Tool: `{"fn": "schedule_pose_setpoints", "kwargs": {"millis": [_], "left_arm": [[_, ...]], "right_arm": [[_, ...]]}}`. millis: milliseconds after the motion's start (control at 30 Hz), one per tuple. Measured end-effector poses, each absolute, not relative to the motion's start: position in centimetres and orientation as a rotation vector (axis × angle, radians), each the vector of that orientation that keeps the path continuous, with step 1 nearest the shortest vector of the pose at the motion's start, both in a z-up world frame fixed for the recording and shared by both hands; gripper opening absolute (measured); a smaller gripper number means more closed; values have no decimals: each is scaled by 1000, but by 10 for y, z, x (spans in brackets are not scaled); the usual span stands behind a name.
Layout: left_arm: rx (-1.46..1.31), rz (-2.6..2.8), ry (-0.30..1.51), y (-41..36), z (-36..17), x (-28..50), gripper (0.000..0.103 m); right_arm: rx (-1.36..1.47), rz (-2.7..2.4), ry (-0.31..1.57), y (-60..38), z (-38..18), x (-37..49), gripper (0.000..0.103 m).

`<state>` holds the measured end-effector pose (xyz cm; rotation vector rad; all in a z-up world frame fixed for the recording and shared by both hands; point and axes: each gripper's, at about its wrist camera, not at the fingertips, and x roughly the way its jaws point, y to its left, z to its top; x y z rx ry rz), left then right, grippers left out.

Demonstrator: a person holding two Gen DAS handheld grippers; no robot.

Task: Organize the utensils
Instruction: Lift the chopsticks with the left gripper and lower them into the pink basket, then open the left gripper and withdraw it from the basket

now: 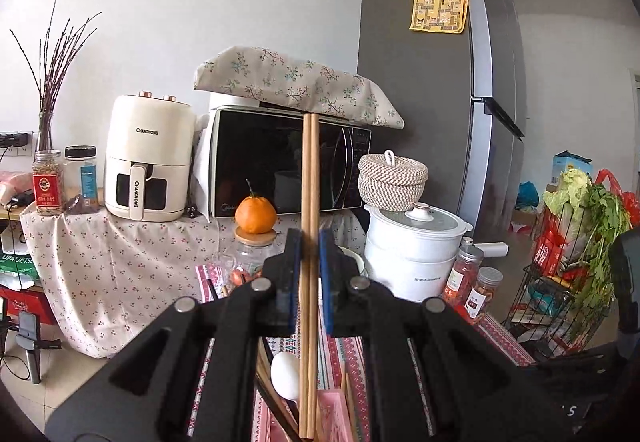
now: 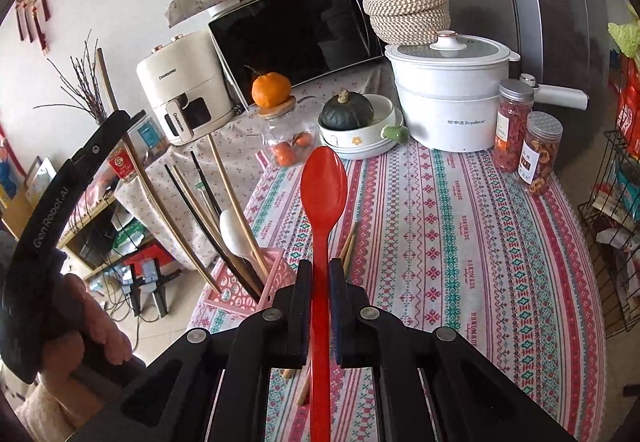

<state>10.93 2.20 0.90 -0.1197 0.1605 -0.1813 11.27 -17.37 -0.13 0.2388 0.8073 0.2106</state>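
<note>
- The left gripper has its fingers clamped on a pair of wooden chopsticks, which stand upright above the pink holder.
- The right gripper has its fingers closed on a red spoon, bowl forward over the patterned bench.
- The pink holder, at the bench's left edge, carries more chopsticks and a white spoon.

Your left gripper holds the chopsticks upright above the holder, which stands at the table's near left edge with other utensils in it. Your right gripper holds the spoon, to the holder's right. Behind, the bowl sits left of the pot, before the microwave.
</note>
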Motion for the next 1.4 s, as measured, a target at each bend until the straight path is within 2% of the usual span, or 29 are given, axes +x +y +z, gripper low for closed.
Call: {"fn": "schedule_pose_setpoints", "kwargs": {"millis": [200,367,500,567,733,833,1133,1400], "left_arm": [[-107,-109,188,21,-11,117,10],[-161,-118,281,31,-22,120,10],[-157,-127,385,35,-23,119,27],[-147,-140,446,37,-21,116,30],[-174,-158,608,54,-18,106,58],[-211,-145,703,70,-22,101,64],[-198,-135,834,102,-43,99,66],[-209,-147,899,113,-50,106,66]], "right_arm": [[229,179,789,-179,-3,114,8],[228,169,754,-181,-3,115,8],[222,184,722,-177,-2,113,8],[226,192,707,-175,-2,112,8],[261,217,682,-167,-1,110,8],[251,246,652,-153,4,114,8],[284,231,462,-109,13,135,8],[238,134,364,-79,-4,152,8]]}}
